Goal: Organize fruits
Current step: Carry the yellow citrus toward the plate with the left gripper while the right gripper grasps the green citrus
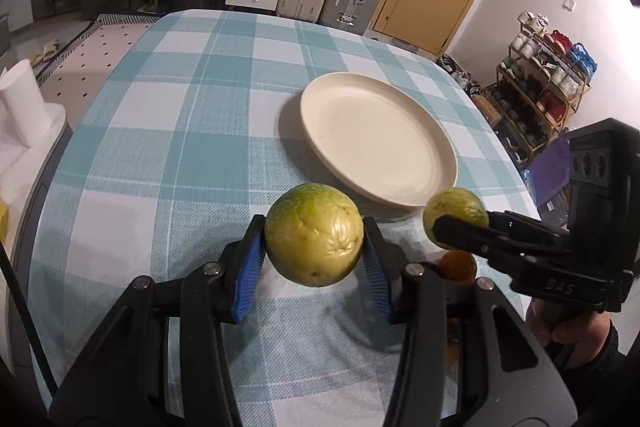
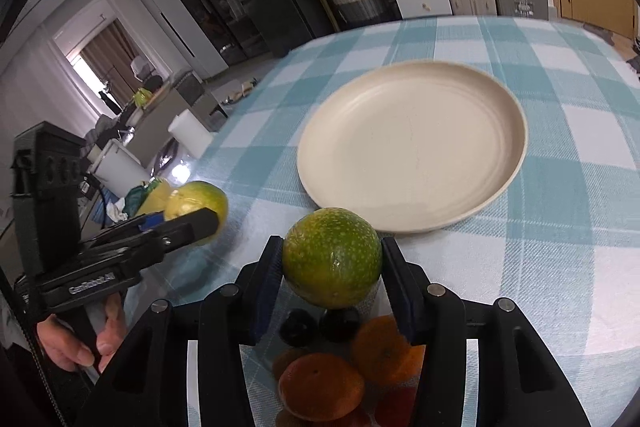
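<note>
My left gripper (image 1: 314,251) is shut on a yellow-green round fruit (image 1: 314,233), held a little above the checked tablecloth. In the right wrist view the same gripper (image 2: 200,223) shows at the left with that fruit (image 2: 196,201). My right gripper (image 2: 330,263) is shut on a greener speckled fruit (image 2: 332,257); from the left wrist it (image 1: 456,227) appears at the right with its fruit (image 1: 454,209). A bare cream plate (image 1: 380,139) (image 2: 412,147) lies just beyond both fruits. Under the right gripper lie several oranges (image 2: 320,387) and dark round fruits (image 2: 298,327).
The blue-and-white checked table (image 1: 180,147) runs on to its far edge. White cylinders (image 1: 24,107) stand on a side surface off its left edge. Suitcases, drawers and a basket line the back wall; a shoe rack (image 1: 552,87) stands at the right. A person's hand (image 2: 80,339) holds each tool.
</note>
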`<control>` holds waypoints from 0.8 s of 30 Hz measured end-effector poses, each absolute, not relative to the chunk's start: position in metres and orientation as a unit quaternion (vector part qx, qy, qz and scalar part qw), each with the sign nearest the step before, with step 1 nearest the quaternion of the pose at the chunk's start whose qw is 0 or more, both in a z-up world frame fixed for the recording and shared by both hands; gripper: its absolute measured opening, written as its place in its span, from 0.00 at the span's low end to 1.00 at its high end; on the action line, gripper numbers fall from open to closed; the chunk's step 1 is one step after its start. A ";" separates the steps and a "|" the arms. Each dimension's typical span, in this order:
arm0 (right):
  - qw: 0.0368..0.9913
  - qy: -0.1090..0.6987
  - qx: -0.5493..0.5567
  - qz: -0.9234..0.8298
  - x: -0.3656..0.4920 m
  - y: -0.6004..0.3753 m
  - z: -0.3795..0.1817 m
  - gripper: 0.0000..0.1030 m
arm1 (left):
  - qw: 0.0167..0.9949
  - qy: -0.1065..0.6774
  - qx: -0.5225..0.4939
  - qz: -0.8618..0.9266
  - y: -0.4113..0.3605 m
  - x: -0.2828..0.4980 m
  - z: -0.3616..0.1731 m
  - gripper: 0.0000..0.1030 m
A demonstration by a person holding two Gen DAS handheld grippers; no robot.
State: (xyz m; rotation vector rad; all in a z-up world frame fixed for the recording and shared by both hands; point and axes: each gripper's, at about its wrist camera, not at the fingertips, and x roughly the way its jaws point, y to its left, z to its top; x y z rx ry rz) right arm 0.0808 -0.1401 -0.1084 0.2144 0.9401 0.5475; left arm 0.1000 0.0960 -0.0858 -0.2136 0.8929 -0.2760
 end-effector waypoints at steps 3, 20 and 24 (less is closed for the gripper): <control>0.853 0.439 0.111 0.261 0.082 -0.148 -0.100 0.48 | 0.888 0.428 -0.094 -0.139 0.089 0.106 -0.080 0.43; 0.882 0.395 0.084 0.245 0.134 -0.190 -0.058 0.48 | 0.889 0.423 -0.044 -0.167 0.040 0.196 -0.051 0.43; 0.885 0.392 0.064 0.242 0.153 -0.189 -0.061 0.48 | 0.883 0.433 -0.042 -0.175 0.029 0.225 -0.056 0.43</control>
